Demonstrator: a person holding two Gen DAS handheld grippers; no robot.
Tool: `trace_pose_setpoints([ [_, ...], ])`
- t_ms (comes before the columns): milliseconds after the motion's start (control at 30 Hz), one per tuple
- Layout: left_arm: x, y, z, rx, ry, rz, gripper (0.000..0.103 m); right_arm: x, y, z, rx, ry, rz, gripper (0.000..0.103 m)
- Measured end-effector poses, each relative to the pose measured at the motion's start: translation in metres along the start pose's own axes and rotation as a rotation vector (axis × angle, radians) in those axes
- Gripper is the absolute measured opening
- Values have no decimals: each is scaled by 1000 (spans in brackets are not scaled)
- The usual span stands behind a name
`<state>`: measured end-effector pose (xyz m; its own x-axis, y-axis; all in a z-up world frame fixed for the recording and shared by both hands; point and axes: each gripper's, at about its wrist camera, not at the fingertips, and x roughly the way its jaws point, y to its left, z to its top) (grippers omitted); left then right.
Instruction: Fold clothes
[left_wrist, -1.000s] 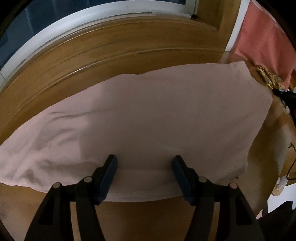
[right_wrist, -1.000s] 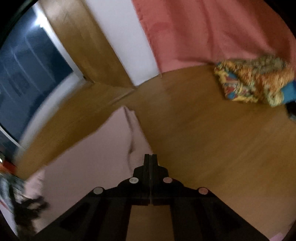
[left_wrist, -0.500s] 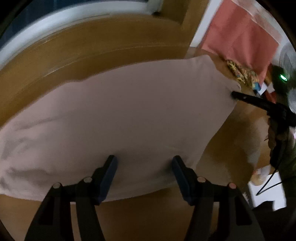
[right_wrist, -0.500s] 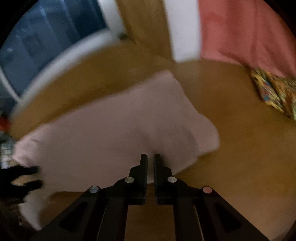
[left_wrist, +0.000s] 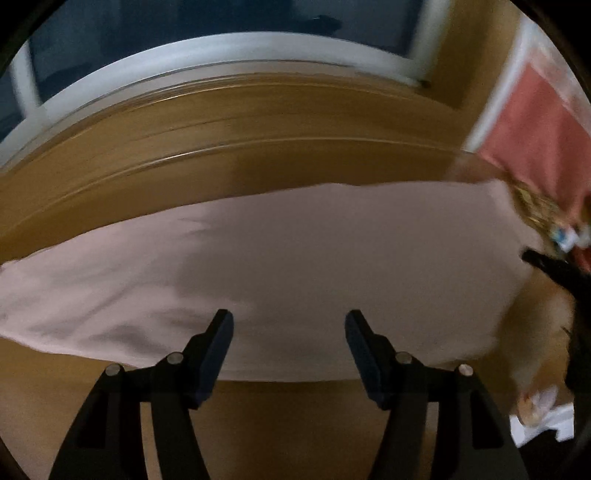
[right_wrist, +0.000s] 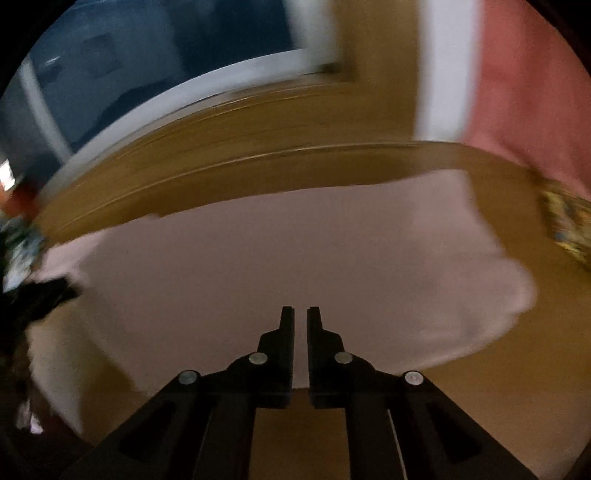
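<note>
Left wrist view: pale pink garment (left_wrist: 314, 266) lies flat on the wooden table (left_wrist: 258, 424). Left gripper (left_wrist: 288, 325) is wide open and empty above its near hem; right gripper (right_wrist: 301, 317), parted by a narrow gap, holds nothing.

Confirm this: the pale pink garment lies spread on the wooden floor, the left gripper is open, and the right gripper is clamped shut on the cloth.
Wrong on the right gripper: the right wrist view shows a narrow gap between its jaws, with nothing pinched. The pale pink garment does lie on the wooden floor, and the left gripper is open.
</note>
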<state>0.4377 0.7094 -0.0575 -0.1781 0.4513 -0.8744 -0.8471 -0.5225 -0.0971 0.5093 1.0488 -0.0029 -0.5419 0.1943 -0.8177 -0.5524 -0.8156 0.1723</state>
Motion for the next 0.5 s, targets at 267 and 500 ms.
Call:
trace_pose_setpoints([
  [267, 22, 43, -10, -70, 30, 144, 63, 20, -12, -16, -2, 53, -90, 7],
  [500, 22, 45, -11, -31, 24, 117, 64, 9, -60, -19, 194, 37, -168, 4],
])
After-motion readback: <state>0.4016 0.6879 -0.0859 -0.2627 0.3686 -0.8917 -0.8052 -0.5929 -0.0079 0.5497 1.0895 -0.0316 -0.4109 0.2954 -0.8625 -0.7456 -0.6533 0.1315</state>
